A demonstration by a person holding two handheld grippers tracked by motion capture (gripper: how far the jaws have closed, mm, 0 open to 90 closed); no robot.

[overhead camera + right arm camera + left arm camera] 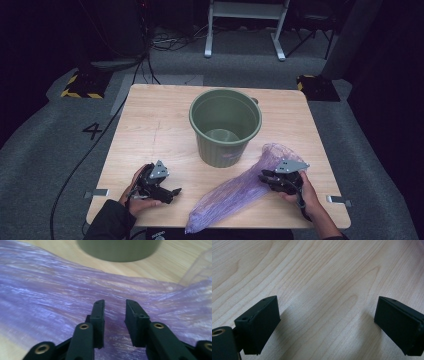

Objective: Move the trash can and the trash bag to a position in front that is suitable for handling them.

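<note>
Purple plastic bag [235,192] lying flat across the near right part of the wooden table [150,130], stretched from the front edge up toward the right hand, just beside the green bucket [225,125] standing upright mid-table. Right gripper [114,315] down on the bag's film, jaws narrowed with a small gap left, film beneath them, pinch not clear. Left gripper [327,325] low over bare wood at near left, jaws spread wide, holding nothing
</note>
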